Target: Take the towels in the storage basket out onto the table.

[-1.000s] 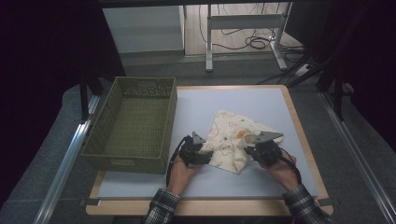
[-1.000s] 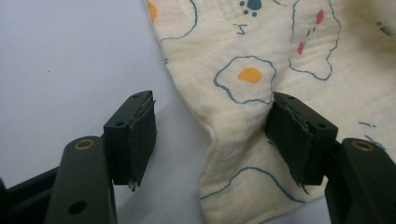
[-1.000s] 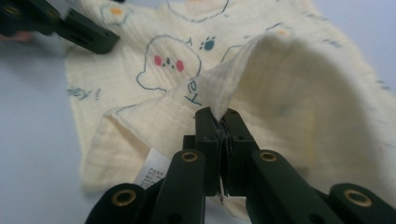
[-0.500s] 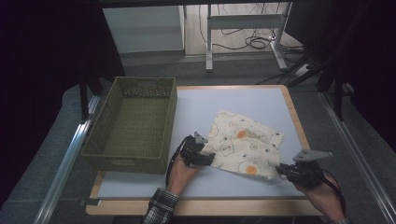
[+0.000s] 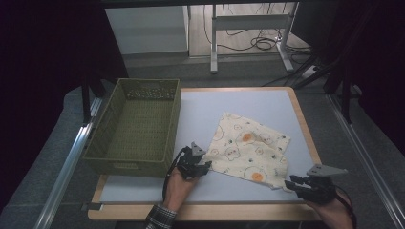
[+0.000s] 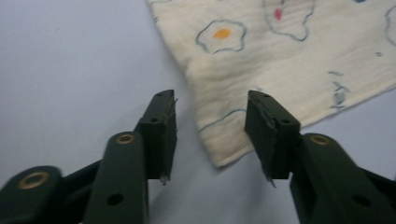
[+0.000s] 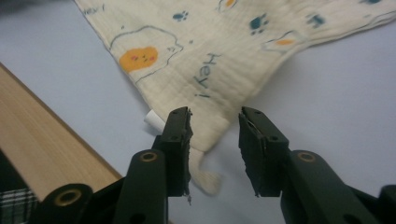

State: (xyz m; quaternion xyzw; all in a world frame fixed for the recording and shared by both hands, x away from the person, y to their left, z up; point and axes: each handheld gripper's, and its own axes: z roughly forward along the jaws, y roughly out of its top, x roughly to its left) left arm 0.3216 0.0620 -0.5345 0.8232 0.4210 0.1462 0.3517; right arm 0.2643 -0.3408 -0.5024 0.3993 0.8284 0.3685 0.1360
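Cloth (image 5: 249, 151): cream fabric printed with fried eggs, paw marks and the word "Hey!"; it lies spread on the right half of the surface (image 5: 239, 105), one layer folded over another along its right side, so a second edge shows there.
Cloth corners: the near-left corner points at the left tongs, the near-right corner at the right tongs.
Left tongs (image 5: 206, 166): low over the surface, just right of the basket's near corner, held in the person's left hand (image 5: 179, 183).
Left tongs, state: spread; in the left gripper view the cloth's corner (image 6: 224, 154) lies on the surface between the two jaws, and neither jaw presses it.
Right tongs (image 5: 290, 182): near the front-right edge of the surface, held in the right hand (image 5: 334, 212).
Right tongs, state: spread; in the right gripper view the cloth's corner (image 7: 205, 140) runs into the gap, its tip lying loose and curled, close by the left-hand jaw.
Tag (image 7: 153, 120): a small white tab sticks out from under the cloth's edge beside that jaw.
Basket (image 5: 136, 124): green woven, on the left of the surface, well apart from the cloth.
Surface edge (image 7: 42, 140): a wooden rim borders the pale blue top.
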